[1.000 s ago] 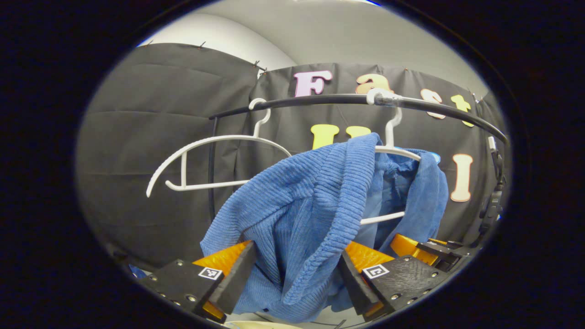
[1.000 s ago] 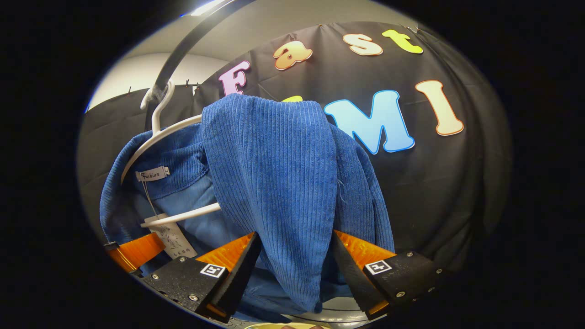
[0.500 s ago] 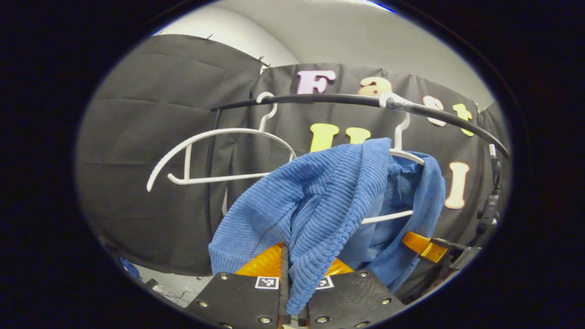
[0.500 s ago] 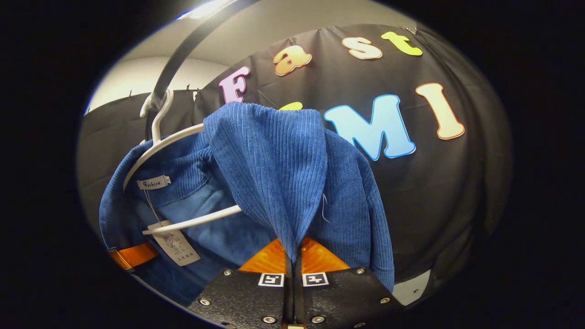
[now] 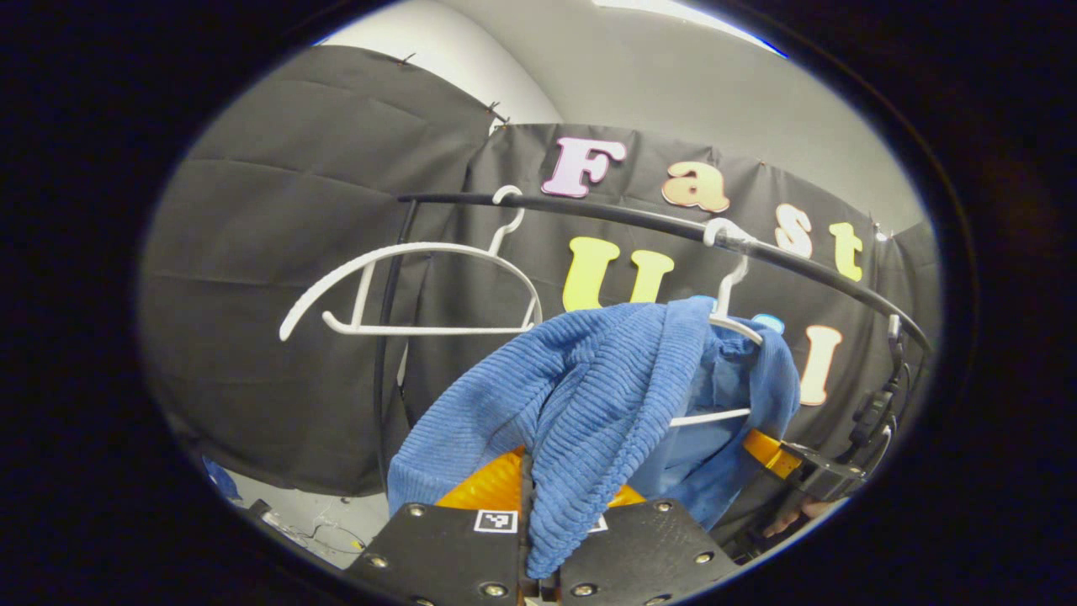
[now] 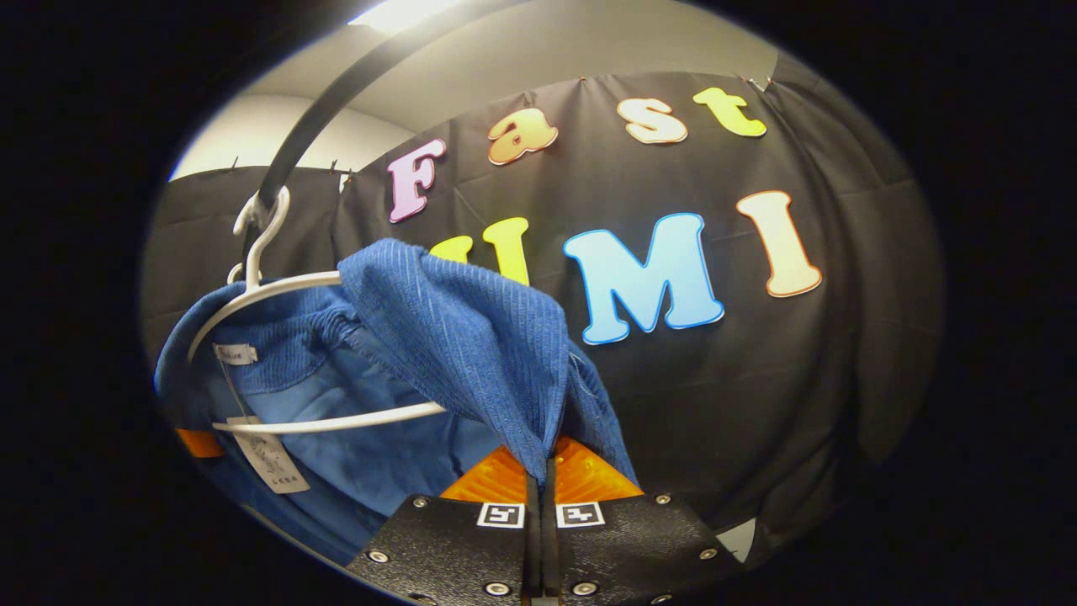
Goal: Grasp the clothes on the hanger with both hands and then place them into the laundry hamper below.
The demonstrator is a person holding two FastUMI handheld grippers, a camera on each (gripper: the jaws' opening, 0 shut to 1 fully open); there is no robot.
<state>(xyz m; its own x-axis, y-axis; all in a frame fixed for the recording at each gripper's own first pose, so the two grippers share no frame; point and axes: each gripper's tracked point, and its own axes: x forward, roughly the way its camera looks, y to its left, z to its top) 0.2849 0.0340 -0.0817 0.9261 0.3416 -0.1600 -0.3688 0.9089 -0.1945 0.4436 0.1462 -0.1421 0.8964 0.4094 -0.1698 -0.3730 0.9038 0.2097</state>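
rail (image 5: 623, 217) above; both grippers (level) pinching garment (image 5: 589, 396).

We are in a recording booth, not a home: black cloth (image 5: 278, 278) pinned across plain grey walls (image 5: 673, 76), a black clothes rail (image 5: 606, 212) with white plastic hangers (image 5: 412, 290).

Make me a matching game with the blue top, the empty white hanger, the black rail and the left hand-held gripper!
Things:
1. blue top
2. empty white hanger
3. black rail
4. left hand-held gripper

States:
A. holds up both hangers
B. clamped shut on cloth
C. hangs bare, nothing on it
D. draped over a hanger, pinched at both sides

Pairs: 1-D, 2-C, 3-A, 4-B
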